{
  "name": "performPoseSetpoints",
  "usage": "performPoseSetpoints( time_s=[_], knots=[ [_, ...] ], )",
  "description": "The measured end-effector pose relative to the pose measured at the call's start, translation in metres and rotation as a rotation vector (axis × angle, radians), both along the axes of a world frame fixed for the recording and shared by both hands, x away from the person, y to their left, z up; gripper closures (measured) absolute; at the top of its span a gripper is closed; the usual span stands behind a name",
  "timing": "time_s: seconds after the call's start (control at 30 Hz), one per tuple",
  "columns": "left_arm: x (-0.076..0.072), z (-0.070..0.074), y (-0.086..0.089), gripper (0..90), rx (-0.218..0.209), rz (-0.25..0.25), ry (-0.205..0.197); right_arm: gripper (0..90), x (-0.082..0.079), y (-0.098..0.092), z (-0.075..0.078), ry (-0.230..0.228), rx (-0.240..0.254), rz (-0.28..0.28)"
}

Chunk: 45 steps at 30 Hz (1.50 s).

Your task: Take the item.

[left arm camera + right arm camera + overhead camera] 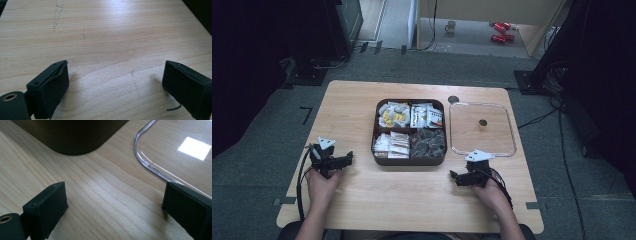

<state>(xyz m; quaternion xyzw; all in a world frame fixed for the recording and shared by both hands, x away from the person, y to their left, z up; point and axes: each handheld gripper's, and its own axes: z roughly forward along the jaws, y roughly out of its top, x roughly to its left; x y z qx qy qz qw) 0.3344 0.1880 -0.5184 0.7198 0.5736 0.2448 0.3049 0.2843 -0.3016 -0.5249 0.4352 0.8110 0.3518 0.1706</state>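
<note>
Packets are filling a dark brown box (pixel 409 161) that is sitting in the middle of the wooden surface (pixel 357 100), split into four compartments: yellow-and-white packets at the far left, white sachets at the far right, pale packets with reddish print at the near left and dark grey pouches at the near right. Just to the right of the box a clear square lid (pixel 482 150) is lying flat on the surface, close beside it but not touching.

The right tool (pixel 459 178) is resting on the surface just in front of the lid's near left corner, pointing left toward the box's near right corner; in the right gripper view its jaws are standing wide apart with bare wood between them, the box corner (pixel 72 137) and the lid's curved edge (pixel 145 162) lying ahead.

The left tool (pixel 346 159) is lying well to the left of the box, pointing toward it, its jaws also spreading wide over bare wood and gripping nothing.
</note>
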Motion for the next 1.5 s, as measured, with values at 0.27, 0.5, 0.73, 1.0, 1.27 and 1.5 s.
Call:
performPoseSetpoints(
  time_s=[0.27,0.5,0.73,1.0,1.27,1.5],
  knots=[
    [0.0,0.0,0.0,7.3,0.0,0.0,0.0,5.5,0.0,0.0,0.0,0.0,0.0,0.0],
    [0.0,0.0,0.0,7.3,0.0,0.0,0.0,5.5,0.0,0.0,0.0,0.0,0.0,0.0],
    [0.0,0.0,0.0,7.3,0.0,0.0,0.0,5.5,0.0,0.0,0.0,0.0,0.0,0.001],
    [-0.001,0.0,0.0,7.3,0.0,-0.011,0.0,5.5,0.0,0.0,0.0,0.0,0.0,0.001],
    [-0.003,0.005,0.002,27.7,-0.003,-0.073,0.002,5.5,0.0,0.0,0.0,0.0,0.0,0.001],
    [0.0,0.016,-0.004,33.8,0.037,-0.153,0.027,5.4,0.0,0.0,0.0,0.0,0.0,0.001]
  ],
)
